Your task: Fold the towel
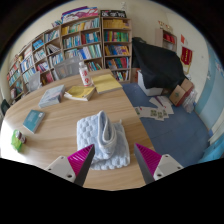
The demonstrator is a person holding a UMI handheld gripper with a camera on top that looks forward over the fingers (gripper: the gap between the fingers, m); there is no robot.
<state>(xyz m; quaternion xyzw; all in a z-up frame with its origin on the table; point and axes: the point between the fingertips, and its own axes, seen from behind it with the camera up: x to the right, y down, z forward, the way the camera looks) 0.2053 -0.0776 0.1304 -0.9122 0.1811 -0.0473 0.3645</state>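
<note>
Our hand-held gripper (113, 162) hangs low over a round wooden table (60, 125), its two fingers spread wide with the magenta pads (79, 158) facing each other across a clear gap; we see nothing clamped between them. Just ahead of the fingertips, and partly between them, lies the towel (104, 139), a pale blue-grey waffle-weave cloth bunched on the tabletop with one fold standing up in a ridge. We cannot tell whether either fingertip touches the cloth; the left pad's tip sits at the towel's near edge, the right pad stands just beside its other flank.

Farther across the table we note a teal book (33, 121), a small green object (17, 140) near the rim, a yellow folder (80, 93), a light-coloured book (52, 96) and a white bottle (84, 73) with a red label. Beyond the table, bookshelves (80, 42) crowded with colourful spines line the wall, a dark chair or bag (158, 66) sits by the corner, and papers (156, 107) lie scattered on a blue carpet (175, 125).
</note>
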